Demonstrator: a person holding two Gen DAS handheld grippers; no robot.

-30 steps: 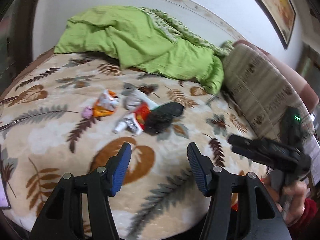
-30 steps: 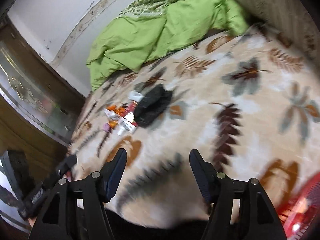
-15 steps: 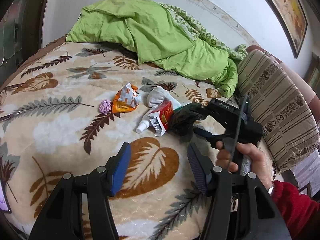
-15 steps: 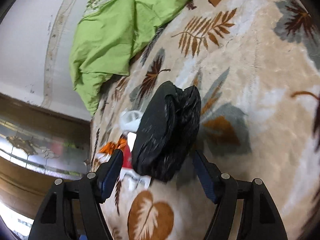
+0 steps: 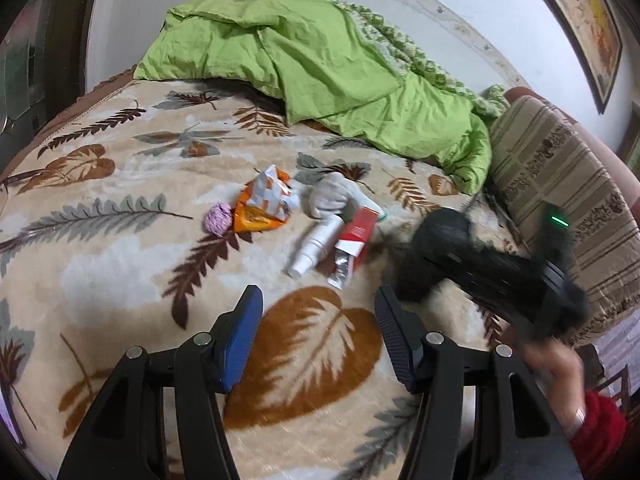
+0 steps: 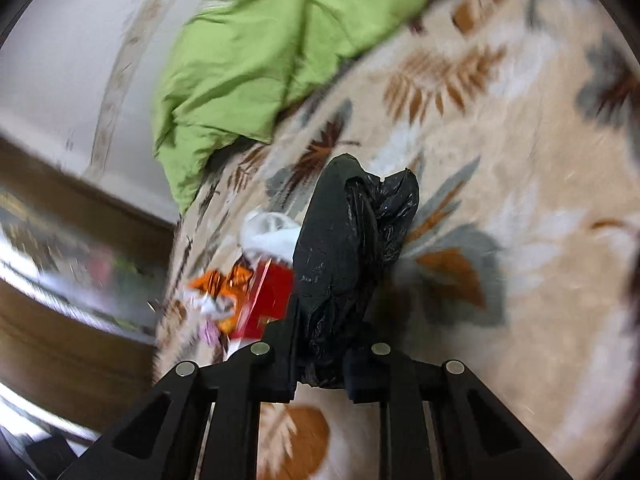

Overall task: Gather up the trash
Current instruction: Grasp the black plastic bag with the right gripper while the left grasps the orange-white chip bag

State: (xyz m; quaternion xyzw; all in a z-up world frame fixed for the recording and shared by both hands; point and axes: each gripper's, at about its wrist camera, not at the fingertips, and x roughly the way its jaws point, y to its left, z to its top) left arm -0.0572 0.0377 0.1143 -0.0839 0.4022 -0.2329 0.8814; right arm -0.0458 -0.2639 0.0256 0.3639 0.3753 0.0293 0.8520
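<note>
One black trash bag [image 6: 352,264] is now pinched in the right claw [image 6: 320,368], whose jaws were wide open around it half a second ago; so the bag is secured and can be opened for the litter. It hangs low in the frame centre, over the bed [image 6: 520,240]. At mid-frame of the left view lie an orange wrapper [image 5: 264,204], a white bottle [image 5: 316,246] and a red box [image 5: 358,236]. The left claw [image 5: 320,332] hovers wide open, empty, at the lower centre.

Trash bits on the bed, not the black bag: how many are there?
5: a purple ball far left, an orange wrapper beside it, white crumpled paper, a white bottle, and a red box. More may hide underneath.
</note>
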